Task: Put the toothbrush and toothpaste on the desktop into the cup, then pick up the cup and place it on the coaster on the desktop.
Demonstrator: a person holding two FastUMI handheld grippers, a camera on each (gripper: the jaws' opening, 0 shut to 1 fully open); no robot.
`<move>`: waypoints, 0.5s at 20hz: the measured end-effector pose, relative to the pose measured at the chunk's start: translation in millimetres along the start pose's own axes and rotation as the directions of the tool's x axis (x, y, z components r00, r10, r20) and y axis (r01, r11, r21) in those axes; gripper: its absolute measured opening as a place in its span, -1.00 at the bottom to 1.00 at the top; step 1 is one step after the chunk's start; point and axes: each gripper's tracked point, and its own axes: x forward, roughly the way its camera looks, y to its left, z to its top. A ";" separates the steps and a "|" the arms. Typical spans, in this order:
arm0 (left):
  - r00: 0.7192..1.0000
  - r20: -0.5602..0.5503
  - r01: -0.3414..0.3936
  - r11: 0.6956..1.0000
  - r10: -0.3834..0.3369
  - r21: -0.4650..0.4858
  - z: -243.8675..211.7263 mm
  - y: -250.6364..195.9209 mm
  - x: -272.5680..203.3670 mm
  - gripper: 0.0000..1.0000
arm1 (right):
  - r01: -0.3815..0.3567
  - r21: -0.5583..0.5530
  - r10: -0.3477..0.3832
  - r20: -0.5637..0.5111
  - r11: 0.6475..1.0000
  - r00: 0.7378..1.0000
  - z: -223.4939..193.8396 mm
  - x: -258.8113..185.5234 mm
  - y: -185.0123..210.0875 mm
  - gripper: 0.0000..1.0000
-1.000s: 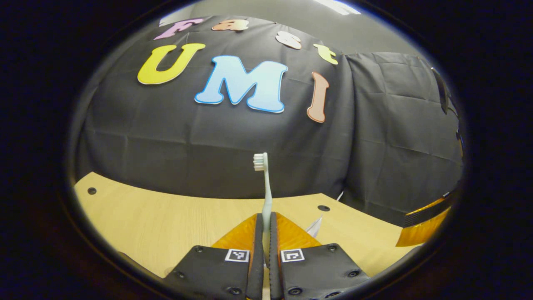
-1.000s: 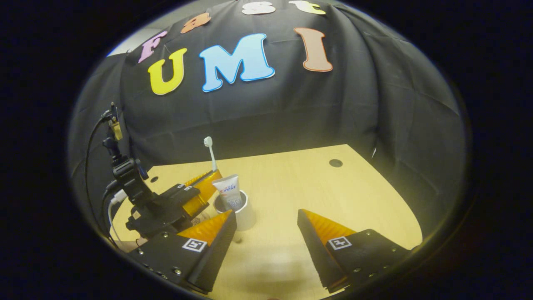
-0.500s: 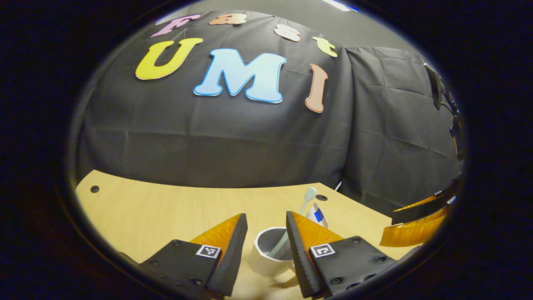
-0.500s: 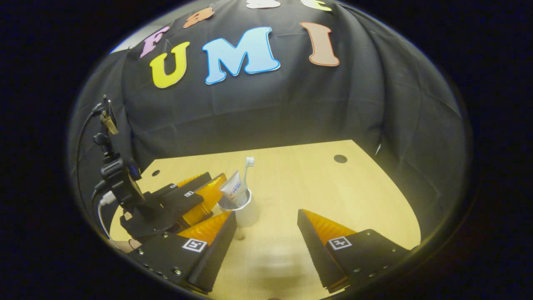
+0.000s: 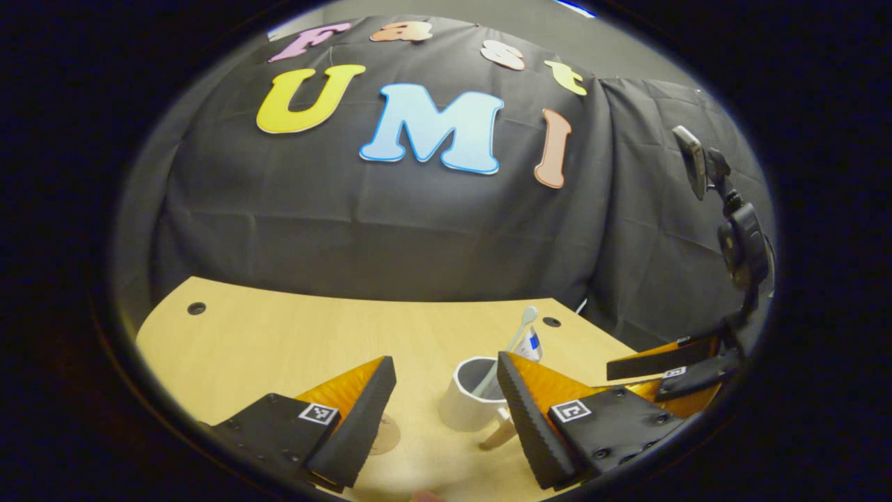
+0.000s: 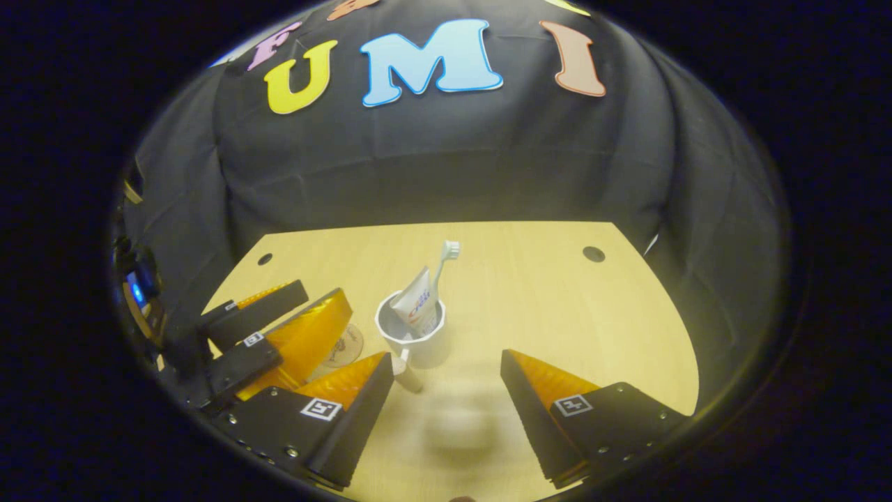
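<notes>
Two low, close views sharing the cup [image 5: 474, 401] [image 6: 412, 335]

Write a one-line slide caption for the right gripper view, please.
Toothbrush and toothpaste stand in the cup on the desktop; open right gripper faces it.

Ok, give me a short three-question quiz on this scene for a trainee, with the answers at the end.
1. True or false: the toothbrush and the toothpaste both stand in the cup.
2. Which item is taller in the cup? A) toothpaste B) toothbrush
3. Fill in: the left hand-held gripper and the right hand-held gripper are both ____.

Key: 1 true. 2 B. 3 open. The cup stands on the desktop, beside the coaster, not on it.
</notes>
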 end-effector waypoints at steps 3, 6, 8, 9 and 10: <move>0.999 -0.018 -0.036 0.999 0.037 0.013 4.6 13.8 -17.1 0.90 | -0.022 0.032 0.024 -0.071 0.999 0.997 -3.6 14.0 15.8 0.89; 0.997 -0.045 -0.055 0.998 0.056 0.018 3.8 22.9 -32.3 0.89 | -0.015 0.052 0.023 -0.165 0.999 0.986 -13.6 27.9 24.1 0.89; 0.996 -0.064 -0.067 0.998 0.068 0.021 2.4 27.2 -38.2 0.89 | -0.006 0.055 0.018 -0.233 0.998 0.972 -20.6 35.0 26.5 0.89; 0.995 -0.072 -0.071 0.997 0.073 0.019 1.4 29.4 -40.2 0.89 | -0.003 0.056 0.018 -0.260 0.998 0.966 -21.7 38.3 28.1 0.89; 0.994 -0.085 -0.072 0.997 0.073 0.017 -0.7 30.4 -41.6 0.89 | 0.000 0.056 0.015 -0.278 0.998 0.960 -22.7 41.2 30.0 0.89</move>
